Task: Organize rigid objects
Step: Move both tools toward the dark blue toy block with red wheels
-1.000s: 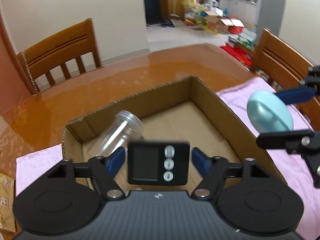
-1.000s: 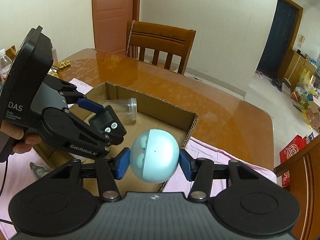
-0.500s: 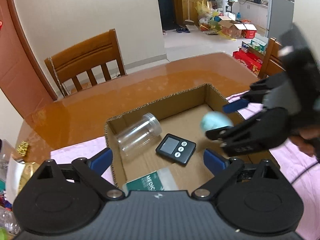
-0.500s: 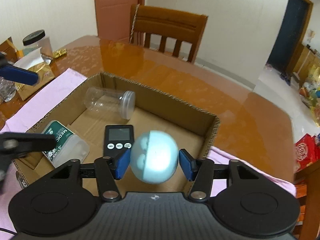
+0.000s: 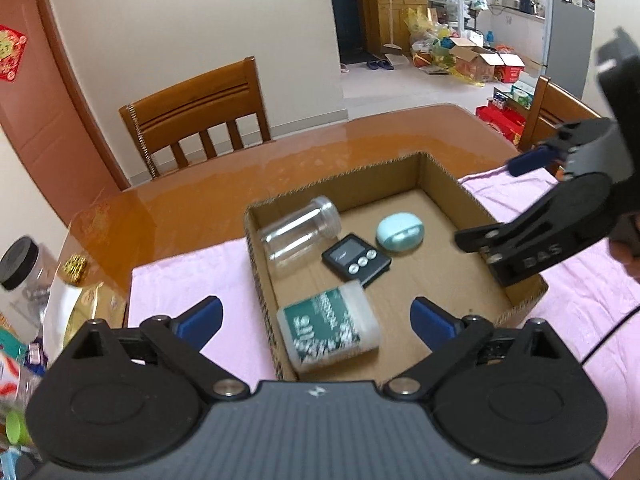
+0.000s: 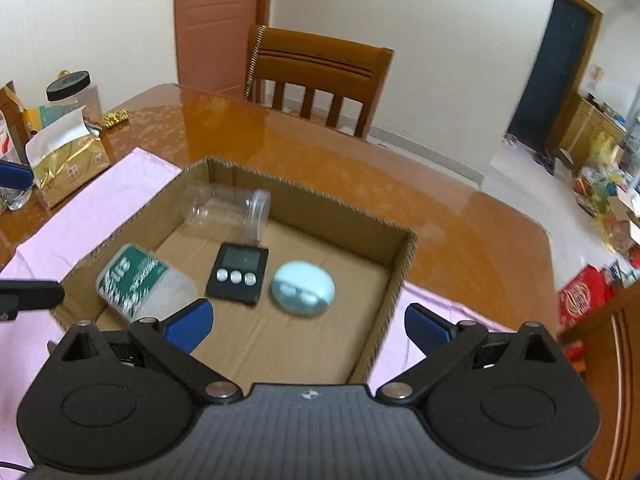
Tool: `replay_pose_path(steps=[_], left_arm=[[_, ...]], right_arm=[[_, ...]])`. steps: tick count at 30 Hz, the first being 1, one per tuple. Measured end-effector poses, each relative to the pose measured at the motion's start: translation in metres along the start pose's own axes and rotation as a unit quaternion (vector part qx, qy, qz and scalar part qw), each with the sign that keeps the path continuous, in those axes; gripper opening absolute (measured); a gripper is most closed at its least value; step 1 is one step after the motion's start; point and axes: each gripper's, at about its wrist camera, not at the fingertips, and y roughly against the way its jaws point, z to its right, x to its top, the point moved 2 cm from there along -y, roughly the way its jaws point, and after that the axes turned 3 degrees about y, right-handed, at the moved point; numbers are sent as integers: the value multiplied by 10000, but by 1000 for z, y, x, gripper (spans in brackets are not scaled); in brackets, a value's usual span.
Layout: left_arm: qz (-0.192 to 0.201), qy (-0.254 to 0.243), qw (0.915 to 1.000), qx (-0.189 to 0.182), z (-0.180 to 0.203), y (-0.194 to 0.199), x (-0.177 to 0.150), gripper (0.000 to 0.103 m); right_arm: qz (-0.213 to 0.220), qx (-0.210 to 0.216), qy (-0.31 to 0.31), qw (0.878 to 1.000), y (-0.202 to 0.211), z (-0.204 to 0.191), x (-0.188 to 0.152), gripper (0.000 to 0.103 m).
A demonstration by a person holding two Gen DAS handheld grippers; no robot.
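An open cardboard box [image 5: 448,176] [image 6: 312,192] sits on pink cloth on the table. Inside lie a clear plastic jar [image 5: 298,232] [image 6: 224,210] on its side, a black digital timer [image 5: 356,258] [image 6: 237,268], a light-blue round case [image 5: 400,231] [image 6: 303,288] and a green-labelled white container [image 5: 330,326] [image 6: 138,280]. My left gripper [image 5: 316,322] is open and empty above the box's near edge. My right gripper [image 6: 306,328] is open and empty above the box; it also shows in the left wrist view [image 5: 560,216] at the right.
A wooden chair [image 5: 196,116] [image 6: 316,76] stands behind the table. A gold tissue pack [image 6: 66,168] and a black-lidded jar [image 6: 74,94] stand at the table's left. A second chair [image 5: 556,108] is at the right. Pink cloth [image 5: 192,276] flanks the box.
My left gripper let go of the timer and my right gripper let go of the blue case; both now lie in the box. Both grippers opened and drew back upward.
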Motion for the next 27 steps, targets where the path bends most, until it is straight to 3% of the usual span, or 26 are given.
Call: replay_pose_path(steps=[9, 17, 27], left_arm=[[-142, 145, 9997, 134, -7, 7, -51, 100], [-547, 563, 9968, 170, -17, -6, -92, 100], [-716, 742, 9943, 263, -15, -9, -120, 100]], right_arm=[[-245, -670, -532, 9960, 36, -13, -56, 103], [-433, -727, -1120, 9901, 53, -33, -113, 103], [-1008, -878, -1180, 9840, 50, -67, -165, 103]])
